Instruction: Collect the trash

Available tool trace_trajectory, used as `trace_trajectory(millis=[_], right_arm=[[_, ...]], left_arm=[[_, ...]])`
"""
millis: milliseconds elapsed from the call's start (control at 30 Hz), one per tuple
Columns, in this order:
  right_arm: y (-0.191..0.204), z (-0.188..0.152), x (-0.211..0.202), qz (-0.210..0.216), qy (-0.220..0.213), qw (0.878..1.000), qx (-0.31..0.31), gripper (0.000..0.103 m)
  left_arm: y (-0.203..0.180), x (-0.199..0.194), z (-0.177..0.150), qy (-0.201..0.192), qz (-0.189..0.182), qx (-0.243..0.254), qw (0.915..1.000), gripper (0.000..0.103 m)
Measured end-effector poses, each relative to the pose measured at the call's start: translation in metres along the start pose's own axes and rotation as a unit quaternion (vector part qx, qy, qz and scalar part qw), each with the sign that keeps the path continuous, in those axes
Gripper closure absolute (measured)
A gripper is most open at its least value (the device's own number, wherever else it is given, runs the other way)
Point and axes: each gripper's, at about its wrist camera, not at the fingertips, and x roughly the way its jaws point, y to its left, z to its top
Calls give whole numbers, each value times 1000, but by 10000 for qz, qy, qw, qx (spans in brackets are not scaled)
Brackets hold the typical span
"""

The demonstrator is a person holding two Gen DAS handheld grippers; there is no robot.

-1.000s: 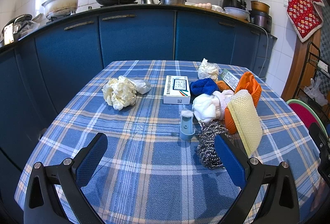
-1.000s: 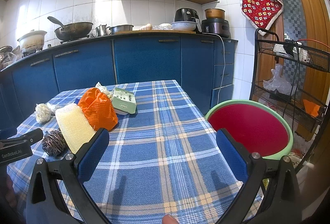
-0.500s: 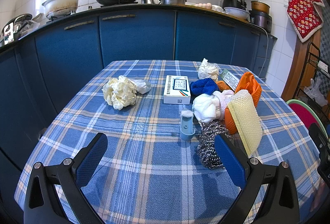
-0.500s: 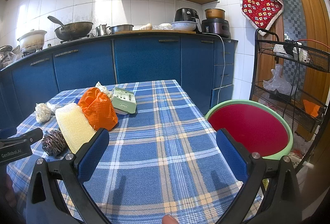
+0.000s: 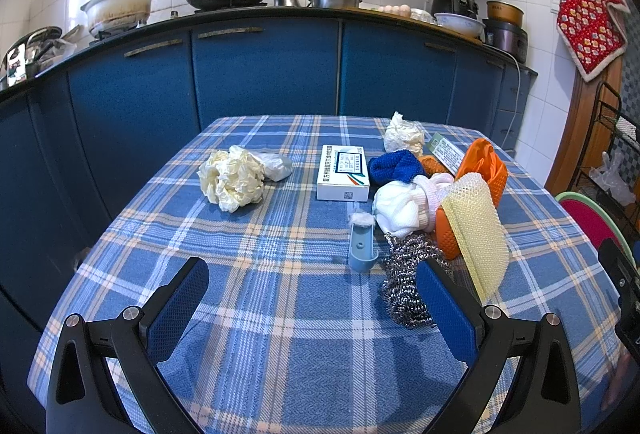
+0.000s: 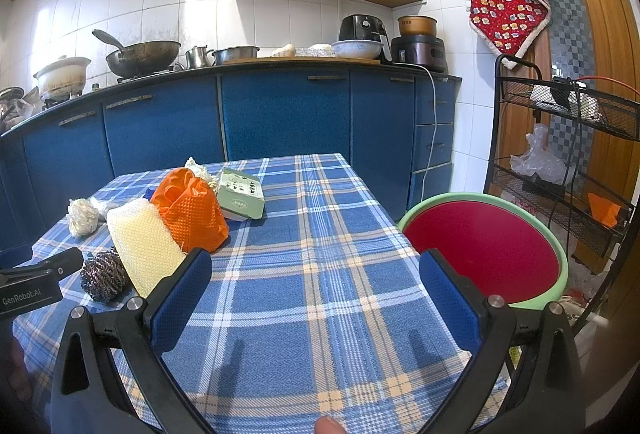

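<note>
So you've got both tools parked low at the near edge of the plaid tablecloth (image 5: 280, 334), and neither one is holding anything: the left gripper (image 5: 312, 298) has its pads spread wide over bare cloth, and the right gripper (image 6: 316, 294) is just as wide apart, aimed at the bare half of the table. The trash is all out ahead of your left tool. The crumpled cream paper wad (image 5: 234, 180) sits off by itself on the left with a clear plastic bag scrap (image 5: 276, 166) touching it, so that looks like the easiest first grab, nothing crowding it. The rest is bunched on the right: white medicine box (image 5: 343, 173), blue plastic hook (image 5: 362, 248), steel wool scourer (image 5: 404, 282), yellow mesh sponge (image 5: 476, 230), orange glove (image 5: 484, 166), a white cloth bundle (image 5: 404, 208) and a blue knit cloth (image 5: 394, 166), all touching or overlapping. My guess is the red basin with the green rim (image 6: 484, 250) beside the table on your right is where stuff goes, which would explain why the right tool hangs near that edge. Can't tell which of the cluster counts as trash, honestly.
</note>
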Motion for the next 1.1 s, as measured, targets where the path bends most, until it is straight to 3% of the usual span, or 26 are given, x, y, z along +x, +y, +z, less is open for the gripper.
trace_trajectory(millis=[467, 600, 767, 1100], right_arm=[[0, 0, 0, 8, -1, 10000, -3, 1], [0, 1, 1, 67, 23, 10000, 31, 1], [-6, 4, 4, 178, 255, 9994, 148, 1], [-5, 27, 17, 649, 849, 9938, 310, 1]], left_arm=[[0, 0, 0, 11, -27, 4, 10000, 0], [2, 3, 1, 183, -90, -54, 9998, 0], [10, 5, 4, 464, -180, -159, 9986, 0], [37, -4, 38, 533, -21, -70, 9985, 0]])
